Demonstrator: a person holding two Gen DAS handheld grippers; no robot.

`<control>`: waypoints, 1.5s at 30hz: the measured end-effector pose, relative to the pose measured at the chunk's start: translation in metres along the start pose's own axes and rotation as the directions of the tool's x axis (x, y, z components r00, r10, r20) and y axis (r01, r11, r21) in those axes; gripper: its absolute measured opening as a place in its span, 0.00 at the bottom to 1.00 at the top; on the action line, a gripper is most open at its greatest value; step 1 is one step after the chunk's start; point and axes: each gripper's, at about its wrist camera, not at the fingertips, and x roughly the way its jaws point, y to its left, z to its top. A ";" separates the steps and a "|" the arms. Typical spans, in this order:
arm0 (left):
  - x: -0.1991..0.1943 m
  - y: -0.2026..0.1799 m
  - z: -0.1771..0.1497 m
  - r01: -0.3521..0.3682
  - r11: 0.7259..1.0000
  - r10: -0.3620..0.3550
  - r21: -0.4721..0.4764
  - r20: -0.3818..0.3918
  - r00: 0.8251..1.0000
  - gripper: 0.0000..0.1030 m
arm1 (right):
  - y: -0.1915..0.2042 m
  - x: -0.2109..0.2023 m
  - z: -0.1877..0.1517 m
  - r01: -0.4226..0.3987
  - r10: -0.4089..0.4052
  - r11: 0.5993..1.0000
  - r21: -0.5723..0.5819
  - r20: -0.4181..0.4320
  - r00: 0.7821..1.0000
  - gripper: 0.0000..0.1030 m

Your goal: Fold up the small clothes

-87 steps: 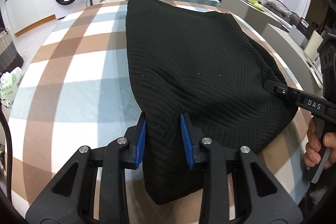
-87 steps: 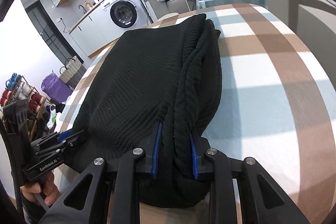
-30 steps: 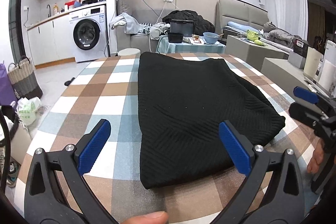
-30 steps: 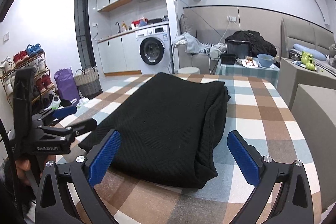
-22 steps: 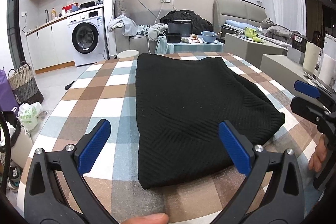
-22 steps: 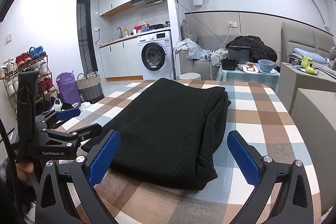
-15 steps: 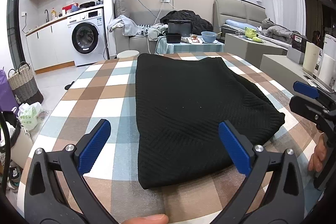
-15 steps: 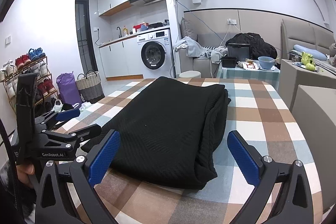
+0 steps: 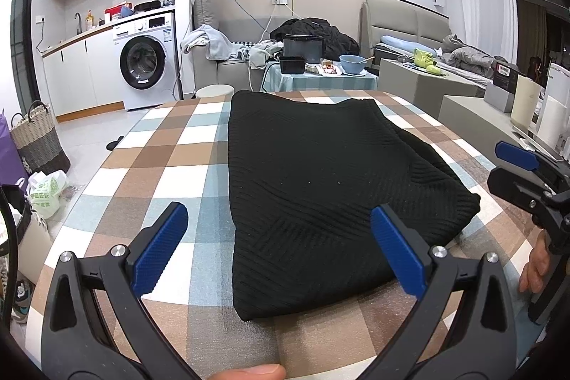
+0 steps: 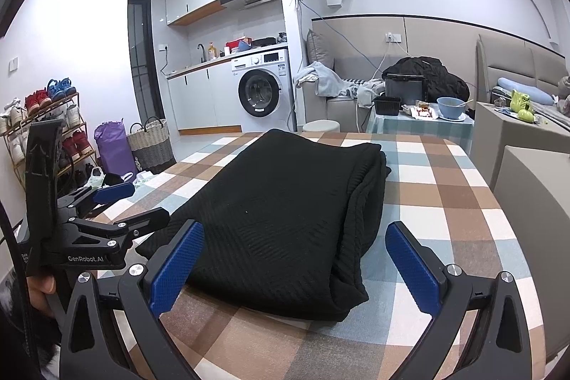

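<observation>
On the checked table (image 9: 171,162), the black sweater (image 9: 320,180) lies folded (apparently finished); my left gripper (image 9: 278,248) and right gripper (image 10: 295,262) gape empty.

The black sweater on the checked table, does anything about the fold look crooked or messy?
Slightly. The black sweater lies flat on the checked table, but it widens toward the near right corner, where the stacked layers bulge out unevenly along the right edge. Both grippers are off it, jaws open.
</observation>
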 end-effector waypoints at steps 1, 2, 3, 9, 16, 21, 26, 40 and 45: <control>0.000 0.000 0.000 0.004 1.000 -0.004 0.000 -0.001 1.000 0.99 | -0.001 0.000 0.000 -0.001 0.001 1.000 -0.001 0.000 1.000 1.00; 0.000 0.000 0.000 0.005 1.000 -0.005 0.001 -0.001 1.000 0.99 | -0.001 0.000 0.000 -0.001 0.001 1.000 0.000 0.001 1.000 1.00; 0.000 0.000 0.000 0.003 1.000 -0.003 0.000 -0.001 1.000 0.99 | -0.001 0.000 0.000 0.000 0.000 1.000 -0.001 0.000 1.000 1.00; 0.000 -0.001 0.000 0.008 1.000 -0.008 0.002 -0.001 1.000 0.99 | -0.001 0.000 0.000 -0.001 0.001 1.000 -0.001 0.001 1.000 1.00; 0.001 -0.001 0.000 0.009 1.000 -0.009 0.000 0.000 1.000 0.99 | -0.001 0.000 0.000 0.000 0.000 1.000 0.001 0.001 1.000 1.00; 0.000 -0.001 0.001 0.010 1.000 -0.010 0.002 0.002 1.000 0.99 | -0.001 0.000 0.000 0.000 0.000 1.000 0.000 0.001 1.000 1.00; 0.000 -0.001 0.001 0.011 1.000 -0.011 0.001 0.004 1.000 0.99 | -0.001 -0.001 0.000 0.000 0.000 1.000 0.001 0.001 1.000 1.00; 0.000 -0.001 0.001 0.007 1.000 -0.007 0.001 0.003 1.000 0.99 | -0.001 -0.001 0.000 0.001 -0.001 1.000 0.000 0.000 1.000 1.00; -0.001 -0.001 0.002 0.002 1.000 -0.002 -0.005 0.000 1.000 0.99 | 0.000 -0.001 0.000 0.000 0.000 1.000 0.001 -0.001 1.000 1.00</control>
